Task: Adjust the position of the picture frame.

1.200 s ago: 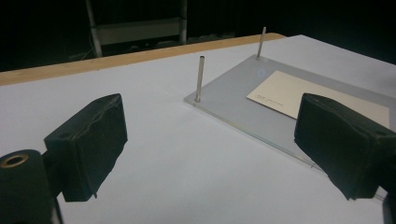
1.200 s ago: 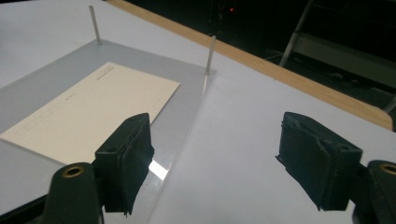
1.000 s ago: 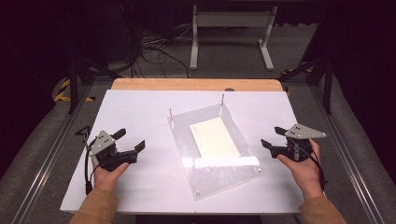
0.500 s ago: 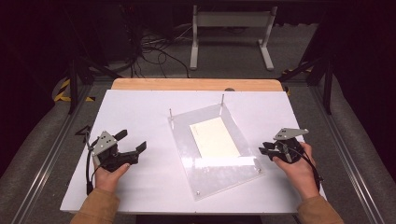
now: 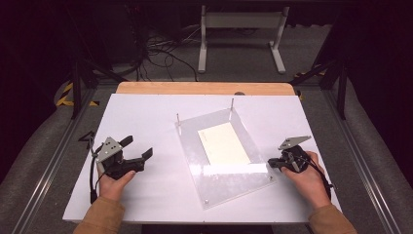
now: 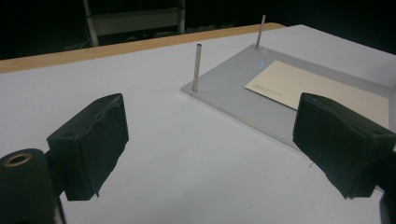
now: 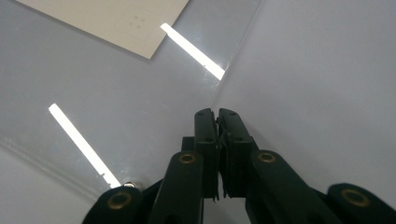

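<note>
Clear acrylic rectangular plate (image 5: 221, 168) lies mid-table, long axis running away from the person, its near right edge just beside the right gripper (image 5: 272, 164), whose jaws have just closed on nothing, while the left gripper (image 5: 139, 147) gapes well apart

A white table (image 5: 146, 117) with a wooden far edge carries a clear plate (image 5: 214, 180), set askew near its middle. A cream card (image 5: 223, 143) lies on the plate.
</note>
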Demonstrator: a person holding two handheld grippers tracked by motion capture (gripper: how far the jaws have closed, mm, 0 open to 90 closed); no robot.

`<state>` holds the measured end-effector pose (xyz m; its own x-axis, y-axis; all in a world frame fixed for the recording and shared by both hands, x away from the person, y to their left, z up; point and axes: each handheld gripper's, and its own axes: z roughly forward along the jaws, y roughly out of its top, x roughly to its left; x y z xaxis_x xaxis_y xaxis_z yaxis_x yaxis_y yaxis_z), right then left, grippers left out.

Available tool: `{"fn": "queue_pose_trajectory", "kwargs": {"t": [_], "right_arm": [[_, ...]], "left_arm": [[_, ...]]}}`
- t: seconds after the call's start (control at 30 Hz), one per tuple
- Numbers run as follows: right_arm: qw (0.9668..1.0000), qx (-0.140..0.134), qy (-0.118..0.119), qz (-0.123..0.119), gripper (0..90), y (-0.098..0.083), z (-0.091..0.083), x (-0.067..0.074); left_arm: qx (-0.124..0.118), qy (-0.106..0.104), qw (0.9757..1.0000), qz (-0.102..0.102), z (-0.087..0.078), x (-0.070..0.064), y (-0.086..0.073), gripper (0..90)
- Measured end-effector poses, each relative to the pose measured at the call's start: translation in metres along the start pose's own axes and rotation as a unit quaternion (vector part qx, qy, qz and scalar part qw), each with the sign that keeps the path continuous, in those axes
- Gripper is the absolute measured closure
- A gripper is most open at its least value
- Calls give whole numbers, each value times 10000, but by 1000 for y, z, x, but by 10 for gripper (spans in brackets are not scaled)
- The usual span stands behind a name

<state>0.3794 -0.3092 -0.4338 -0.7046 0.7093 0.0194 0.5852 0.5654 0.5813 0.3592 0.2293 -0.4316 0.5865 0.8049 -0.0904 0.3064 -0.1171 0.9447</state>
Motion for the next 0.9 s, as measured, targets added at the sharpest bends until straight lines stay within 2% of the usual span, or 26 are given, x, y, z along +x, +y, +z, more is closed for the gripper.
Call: {"fn": "queue_pose_trajectory", "kwargs": {"t": [0.27, 0.63, 0.73, 0.8, 0.9], "right_arm": [[9997, 25, 230, 99, 898, -1, 4, 0], [9994, -3, 294, 194, 899, -2, 5, 3], [9982, 14, 582, 135, 899, 1, 8, 11], [9978, 17, 645, 119, 899, 2, 9, 14], [9967, 44, 812, -33, 899, 7, 14, 26]], "left_arm": [[16, 1, 10000, -3, 0, 0, 0, 106], [22, -19, 10000, -6, 2, -1, 0, 106], [26, -13, 10000, 2, 2, -1, 0, 106], [30, -12, 10000, 0, 2, -1, 0, 106], [31, -14, 10000, 1, 2, -1, 0, 107]]}}
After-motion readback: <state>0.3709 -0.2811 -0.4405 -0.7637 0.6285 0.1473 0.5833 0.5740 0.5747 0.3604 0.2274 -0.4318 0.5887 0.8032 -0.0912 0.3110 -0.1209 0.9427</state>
